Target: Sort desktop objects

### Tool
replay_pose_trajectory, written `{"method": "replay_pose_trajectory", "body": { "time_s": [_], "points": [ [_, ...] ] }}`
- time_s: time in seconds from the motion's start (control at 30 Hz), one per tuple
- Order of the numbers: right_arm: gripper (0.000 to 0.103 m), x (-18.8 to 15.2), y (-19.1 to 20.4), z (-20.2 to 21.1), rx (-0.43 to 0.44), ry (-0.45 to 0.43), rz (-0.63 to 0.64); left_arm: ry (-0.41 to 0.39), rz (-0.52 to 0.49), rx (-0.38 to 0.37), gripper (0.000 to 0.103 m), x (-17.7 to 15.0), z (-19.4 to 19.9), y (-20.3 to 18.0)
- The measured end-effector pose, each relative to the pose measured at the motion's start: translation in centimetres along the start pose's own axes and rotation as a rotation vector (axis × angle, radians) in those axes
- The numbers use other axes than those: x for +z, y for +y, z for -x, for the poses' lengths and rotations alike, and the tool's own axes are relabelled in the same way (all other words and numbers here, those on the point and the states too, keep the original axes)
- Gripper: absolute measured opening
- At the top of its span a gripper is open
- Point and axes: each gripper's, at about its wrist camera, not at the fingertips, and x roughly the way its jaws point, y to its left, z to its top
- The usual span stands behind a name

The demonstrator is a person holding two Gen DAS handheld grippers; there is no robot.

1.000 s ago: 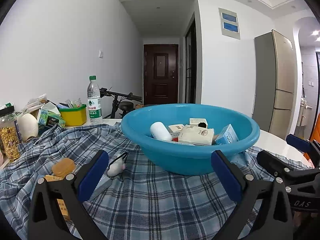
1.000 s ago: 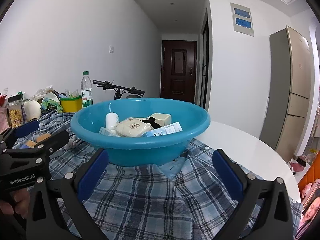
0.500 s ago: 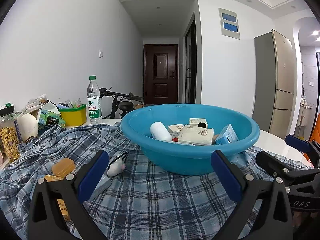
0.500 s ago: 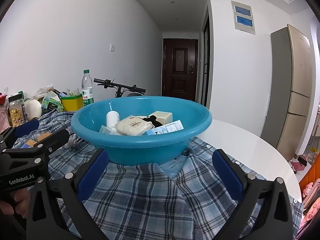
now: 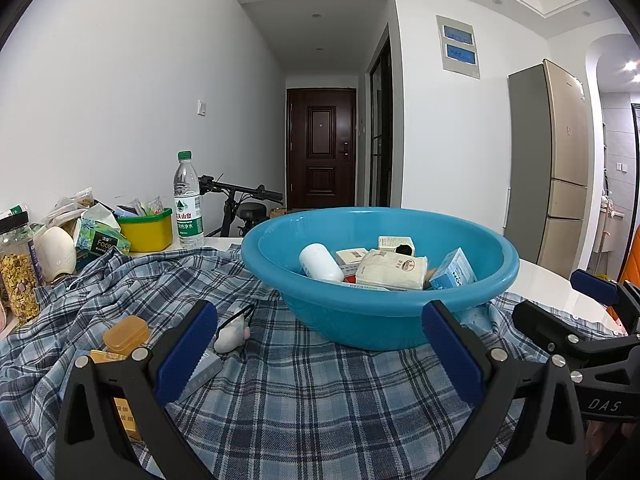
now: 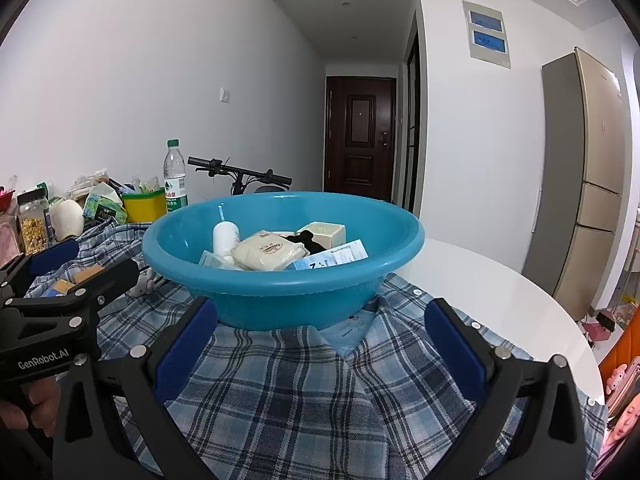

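A blue plastic basin (image 5: 384, 320) (image 6: 280, 296) stands on a blue plaid shirt (image 5: 320, 400) (image 6: 312, 392) spread over a white table. Inside lie a white bottle (image 5: 320, 262), a tissue pack (image 5: 392, 274), small boxes and a blue packet (image 5: 454, 272). My left gripper (image 5: 320, 354) hovers open in front of the basin, nothing between its fingers. My right gripper (image 6: 320, 346) is open too, close to the basin's near wall. On the shirt to the left lie an amber case (image 5: 126, 334), a small white plush (image 5: 232, 336), a grey box (image 5: 202, 372) and a yellow box (image 5: 124, 416).
Along the wall at the left stand a water bottle (image 5: 188, 200), a yellow tub (image 5: 146, 230), a tissue pack (image 5: 100, 236), a white egg-shaped object (image 5: 58, 252) and a jar of grains (image 5: 18, 272). Bare white table (image 6: 500, 304) extends right. A bicycle and fridge (image 5: 560, 192) stand behind.
Almost nothing differs. The right gripper view has drifted slightly closer to the basin; the left gripper holds still.
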Motion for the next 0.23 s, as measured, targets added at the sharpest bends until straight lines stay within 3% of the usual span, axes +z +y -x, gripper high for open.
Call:
{"method": "replay_pose_trajectory", "body": {
  "time_s": [0.23],
  "points": [
    [0.103,-0.03,-0.05,0.06,0.0,-0.001,0.0,0.0,0.0,0.0,0.103,0.01,0.0,-0.01]
  ]
}}
